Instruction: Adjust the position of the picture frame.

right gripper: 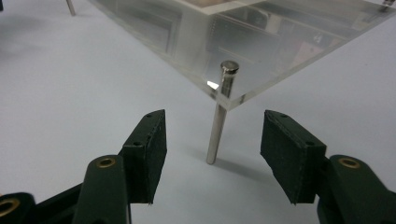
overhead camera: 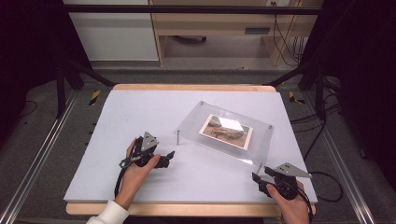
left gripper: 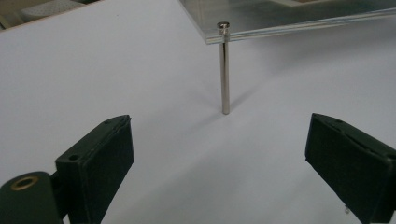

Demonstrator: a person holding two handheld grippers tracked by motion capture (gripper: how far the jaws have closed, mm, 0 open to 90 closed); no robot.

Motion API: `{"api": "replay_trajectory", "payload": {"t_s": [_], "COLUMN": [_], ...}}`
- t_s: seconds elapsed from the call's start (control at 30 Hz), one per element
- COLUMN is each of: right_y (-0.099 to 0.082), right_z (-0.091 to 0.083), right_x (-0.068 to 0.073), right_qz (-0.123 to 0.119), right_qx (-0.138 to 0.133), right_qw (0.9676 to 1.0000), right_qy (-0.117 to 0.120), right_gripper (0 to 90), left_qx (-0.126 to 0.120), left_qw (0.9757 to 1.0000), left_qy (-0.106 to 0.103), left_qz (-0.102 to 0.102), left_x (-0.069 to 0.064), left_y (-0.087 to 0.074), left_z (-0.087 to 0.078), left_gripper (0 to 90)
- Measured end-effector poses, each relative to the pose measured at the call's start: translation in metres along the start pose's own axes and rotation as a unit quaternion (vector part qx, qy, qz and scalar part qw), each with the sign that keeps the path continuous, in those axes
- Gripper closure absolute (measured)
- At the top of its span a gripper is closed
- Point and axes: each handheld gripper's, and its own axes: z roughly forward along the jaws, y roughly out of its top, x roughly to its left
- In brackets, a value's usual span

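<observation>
- the clear plate (overhead camera: 254, 140) on thin metal legs (right gripper: 217, 126) looks stiff, smooth and slippery.
- grab its edges by the corners.
- left gripper (overhead camera: 164, 158) and right gripper (overhead camera: 259, 179) gape wide, holding nothing.

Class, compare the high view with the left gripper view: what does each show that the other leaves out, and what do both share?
High view alone: the photo under the clear plate, the person's hands, the right gripper open near the plate's near corner, the table's wooden edge.

Left gripper view alone: a close look at the left gripper, jaws open with nothing between them, and the cap on the metal leg.

Both: the white table top, the clear plate's corner, and that metal leg standing ahead of the left gripper.
</observation>
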Motion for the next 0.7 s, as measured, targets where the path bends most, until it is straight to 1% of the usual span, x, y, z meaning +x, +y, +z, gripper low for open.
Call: {"api": "replay_trajectory", "payload": {"t_s": [0.03,0.07,0.1,0.13,0.17,0.23,0.33,0.37,0.4,0.43,0.5,0.53,0.6,0.63,0.7], "right_y": [0.0,0.0,0.0,0.001,0.001,0.002,0.002,0.002,0.002,0.002,0.003,0.003,0.003,0.002,0.002], "right_z": [0.0,0.0,0.001,0.002,0.003,0.004,0.007,0.008,0.008,0.009,0.01,0.011,0.012,0.014,0.016], "right_x": [-0.001,-0.001,-0.001,-0.002,-0.002,-0.001,0.0,0.0,0.0,-0.001,-0.002,-0.003,-0.004,-0.005,-0.006], "right_qz": [0.008,0.008,0.015,0.015,0.01,0.009,0.008,0.011,0.011,0.008,0.008,0.006,0.011,0.015,0.015], "right_qx": [-0.004,-0.004,-0.006,-0.008,-0.013,-0.016,-0.012,-0.012,-0.012,-0.016,-0.019,-0.02,-0.02,-0.014,-0.013], "right_qw": [1.0,1.0,0.9998,0.9998,0.9999,0.9998,0.9999,0.9999,0.9999,0.9998,0.9998,0.9998,0.9997,0.9998,0.9998], "right_qy": [-0.001,-0.001,-0.006,-0.006,-0.004,-0.004,-0.003,-0.002,-0.002,-0.001,-0.002,-0.003,-0.005,-0.002,-0.003], "right_gripper": [41.1,41.1,42.9,46.9,50.6,50.8,51.5,54.7,54.7,59.0,64.5,65.8,66.0,67.5,68.3], "left_qx": [0.0,-0.005,-0.009,-0.009,-0.013,-0.011,-0.005,-0.004,-0.004,-0.003,-0.002,-0.001,0.0,-0.002,-0.002], "left_qw": [1.0,1.0,1.0,1.0,0.9999,0.9999,1.0,1.0,1.0,1.0,1.0,1.0,1.0,1.0,1.0], "left_qy": [0.0,0.0,0.0,0.0,0.001,0.002,0.004,0.005,0.005,0.004,0.001,-0.001,-0.002,-0.001,0.0], "left_qz": [0.0,0.0,0.001,0.001,0.003,0.004,0.005,0.004,0.004,0.003,0.002,0.003,0.005,0.007,0.008], "left_x": [0.0,-0.001,-0.001,-0.001,-0.002,-0.002,-0.002,-0.003,-0.003,-0.004,-0.005,-0.006,-0.007,-0.008,-0.008], "left_y": [0.0,0.0,0.001,0.001,0.001,0.001,0.001,0.002,0.002,0.002,0.003,0.003,0.003,0.003,0.004], "left_z": [0.0,0.0,-0.001,-0.001,-0.001,0.0,0.0,0.0,0.0,0.0,0.0,0.001,0.001,0.001,0.001], "left_gripper": [7.4,7.4,7.4,7.4,7.4,7.5,7.8,8.0,8.0,8.1,8.1,8.1,8.2,8.3,8.3]}}
